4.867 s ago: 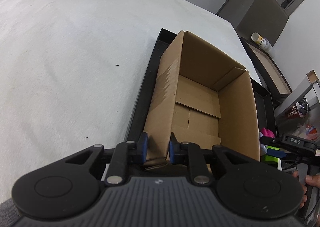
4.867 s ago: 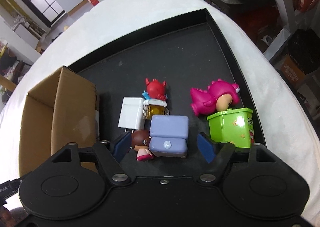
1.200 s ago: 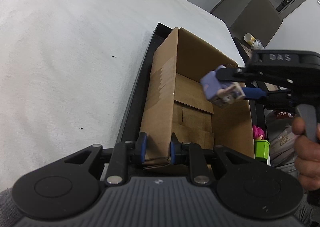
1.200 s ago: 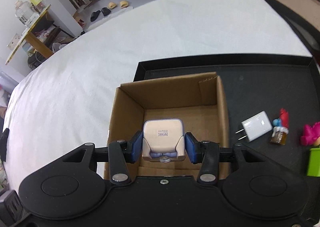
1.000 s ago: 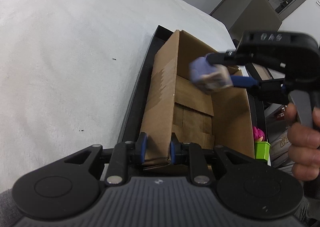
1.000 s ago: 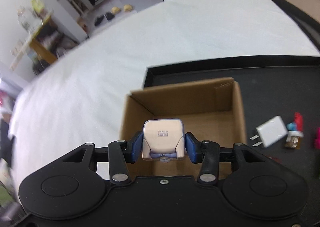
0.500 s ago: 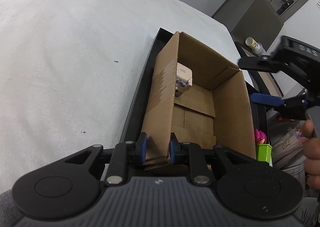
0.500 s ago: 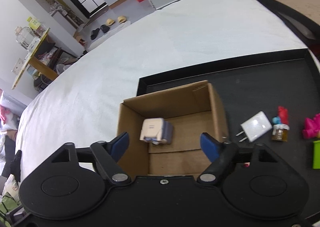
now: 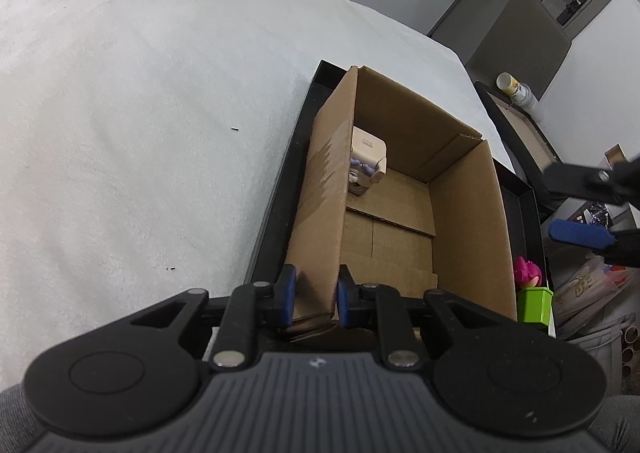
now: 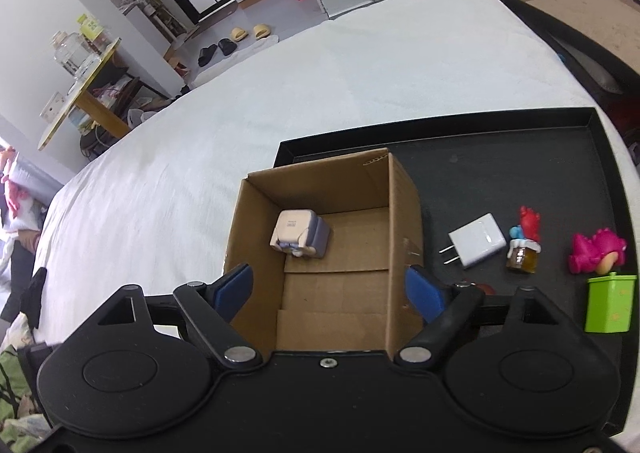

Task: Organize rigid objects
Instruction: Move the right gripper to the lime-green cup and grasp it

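An open cardboard box [image 10: 400, 213] stands at the left end of a black tray [image 10: 520, 165]. A lavender and cream cube toy [image 10: 301, 234] lies inside it at the far left corner; it also shows in the left wrist view [image 9: 367, 157]. My left gripper [image 9: 313, 299] is shut on the near left wall of the box [image 9: 324, 213]. My right gripper [image 10: 328, 287] is open and empty, above the box; it appears at the right edge of the left wrist view [image 9: 576, 209].
On the tray right of the box lie a white charger plug [image 10: 476, 240], a small red and blue figure with a jar [image 10: 524, 239], a pink dinosaur toy [image 10: 596, 251] and a green box [image 10: 610, 303]. White cloth [image 9: 140, 133] covers the table.
My right gripper carried the cube toy over the box, opened and let it fall inside. It has since drawn back to the right. My left gripper kept its hold on the box wall.
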